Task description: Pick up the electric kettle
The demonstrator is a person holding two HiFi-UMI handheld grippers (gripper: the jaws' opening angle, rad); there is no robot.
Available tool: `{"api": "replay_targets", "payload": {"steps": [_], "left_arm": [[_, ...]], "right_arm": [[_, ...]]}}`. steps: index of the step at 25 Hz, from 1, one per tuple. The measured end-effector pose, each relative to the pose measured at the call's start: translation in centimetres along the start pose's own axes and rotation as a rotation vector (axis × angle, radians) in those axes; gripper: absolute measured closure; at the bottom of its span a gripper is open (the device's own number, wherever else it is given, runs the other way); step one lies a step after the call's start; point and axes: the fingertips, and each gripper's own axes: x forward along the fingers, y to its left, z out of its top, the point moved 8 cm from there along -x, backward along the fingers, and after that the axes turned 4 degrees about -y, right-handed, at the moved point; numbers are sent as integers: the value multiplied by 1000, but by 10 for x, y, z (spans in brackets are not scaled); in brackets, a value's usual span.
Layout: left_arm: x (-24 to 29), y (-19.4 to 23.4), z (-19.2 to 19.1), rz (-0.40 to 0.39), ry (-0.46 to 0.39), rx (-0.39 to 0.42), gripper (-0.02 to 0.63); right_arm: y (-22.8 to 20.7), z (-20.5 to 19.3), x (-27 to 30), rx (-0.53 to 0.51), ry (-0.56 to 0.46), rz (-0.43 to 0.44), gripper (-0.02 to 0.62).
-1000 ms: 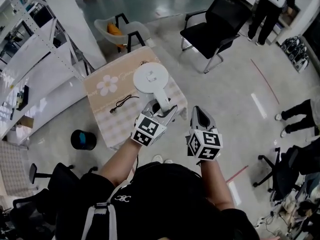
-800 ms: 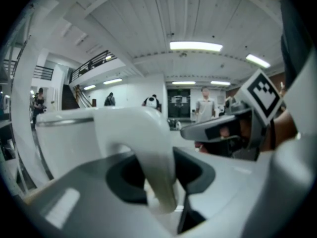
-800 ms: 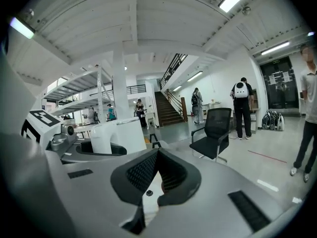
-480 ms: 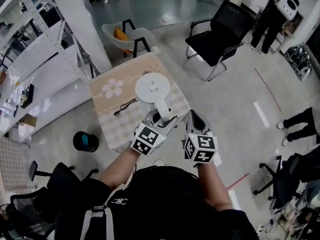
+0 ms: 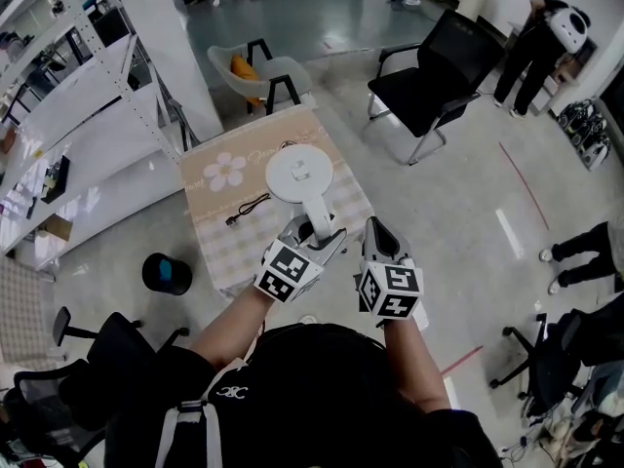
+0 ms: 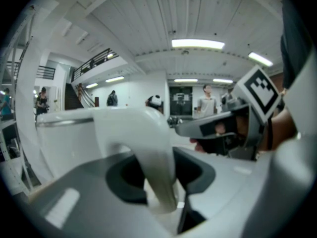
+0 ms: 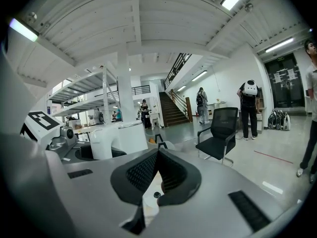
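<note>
White kettle (image 5: 297, 175) handle (image 6: 156, 167) clamped in left hand-held gripper (image 5: 317, 230); right hand-held gripper (image 5: 380, 237) clenched, empty.
Stiff, smooth, probably front-heavy; the handle is the hold.

Person wears a black top (image 5: 322, 378) with short sleeves; small white logo (image 5: 235, 389) at its collar, grey strap (image 5: 181, 427) on its left shoulder. Ahead of the top, left gripper (image 5: 317, 226) and right gripper (image 5: 375, 225): pale grey shells, dark ribbed pads (image 7: 141, 171), each bearing a cube (image 5: 286, 263) of black-and-white square markers.
</note>
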Motion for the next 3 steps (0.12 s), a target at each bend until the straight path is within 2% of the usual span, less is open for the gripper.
{"api": "replay_targets", "payload": {"steps": [3], "left_arm": [[-2, 1, -1, 0, -10, -8, 468]], "right_arm": [[3, -1, -1, -10, -4, 9, 604]]}}
